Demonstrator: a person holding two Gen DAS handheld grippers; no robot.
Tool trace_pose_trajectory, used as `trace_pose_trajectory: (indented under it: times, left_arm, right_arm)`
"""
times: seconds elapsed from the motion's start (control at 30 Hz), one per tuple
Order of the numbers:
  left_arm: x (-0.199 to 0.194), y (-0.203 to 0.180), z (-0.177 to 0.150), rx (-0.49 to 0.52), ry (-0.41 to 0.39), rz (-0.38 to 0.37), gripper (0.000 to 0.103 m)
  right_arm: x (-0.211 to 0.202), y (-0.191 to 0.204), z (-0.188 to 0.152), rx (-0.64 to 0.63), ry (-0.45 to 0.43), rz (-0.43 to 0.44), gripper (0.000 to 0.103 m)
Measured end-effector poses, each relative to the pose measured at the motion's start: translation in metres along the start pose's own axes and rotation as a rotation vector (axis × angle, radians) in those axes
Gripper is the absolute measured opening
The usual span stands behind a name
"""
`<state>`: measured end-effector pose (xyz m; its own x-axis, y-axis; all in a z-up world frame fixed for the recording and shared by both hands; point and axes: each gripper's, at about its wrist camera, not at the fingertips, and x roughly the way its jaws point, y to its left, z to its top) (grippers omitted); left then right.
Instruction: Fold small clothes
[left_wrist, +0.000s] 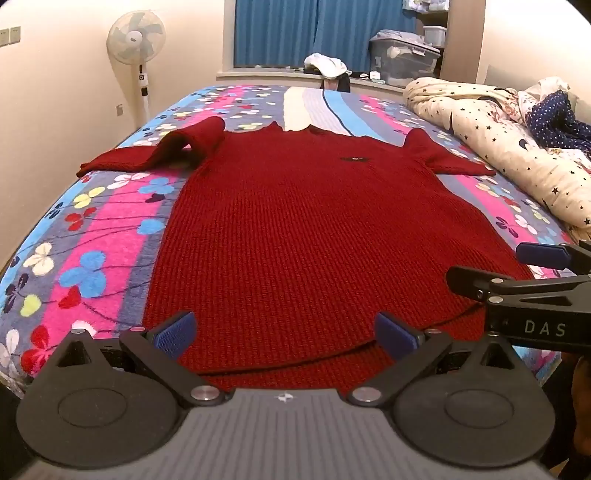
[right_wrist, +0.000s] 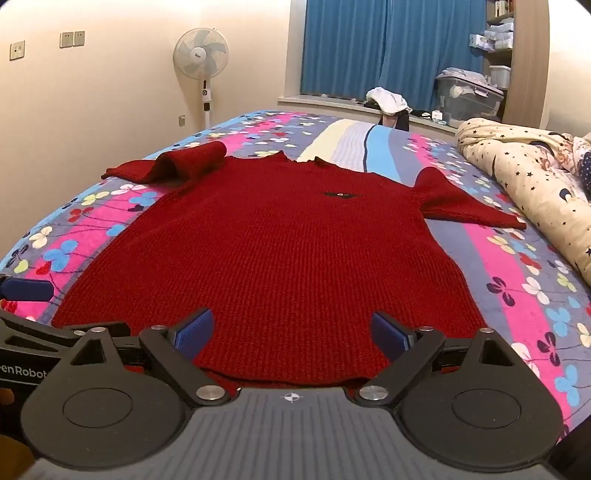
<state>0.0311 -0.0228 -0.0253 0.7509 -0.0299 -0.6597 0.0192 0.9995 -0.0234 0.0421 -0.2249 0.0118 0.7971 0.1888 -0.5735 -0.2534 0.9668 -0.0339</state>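
Red knit sweater (left_wrist: 295, 229), flat on floral bedspread (left_wrist: 110, 206); L gripper (left_wrist: 284, 336) & R gripper (right_wrist: 291, 332) both spread wide, nothing pinched, over hem.

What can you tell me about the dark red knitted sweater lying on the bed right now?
The dark red ribbed-knit short-sleeved sweater lies spread front-up on the flowered bedspread, hem nearest the cameras, collar toward the window. A small dark emblem sits on the chest. One sleeve lies flat; the other sleeve is rumpled and bunched up. The body looks mostly smooth. The open left gripper and open right gripper hover at the hem; neither grips it.
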Motion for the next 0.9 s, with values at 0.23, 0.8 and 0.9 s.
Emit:
trace_pose_trajectory:
  times: [0.23, 0.8, 0.9]
  left_arm:
    - [0.0003, -0.001, 0.0002, 0.0, 0.0, -0.001, 0.103]
    - [0.0, -0.0011, -0.0003, 0.0, 0.0, 0.0, 0.103]
    - [0.0001, -0.0014, -0.0004, 0.001, -0.001, -0.001, 0.103]
  right_arm:
    - [-0.001, 0.0007, 0.0045, -0.001, 0.004, -0.002, 0.093]
    - [0.0005, 0.0016, 0.0018, 0.001, 0.001, -0.003, 0.093]
    - [0.0004, 0.0017, 0.0019, 0.0, 0.001, -0.003, 0.093]
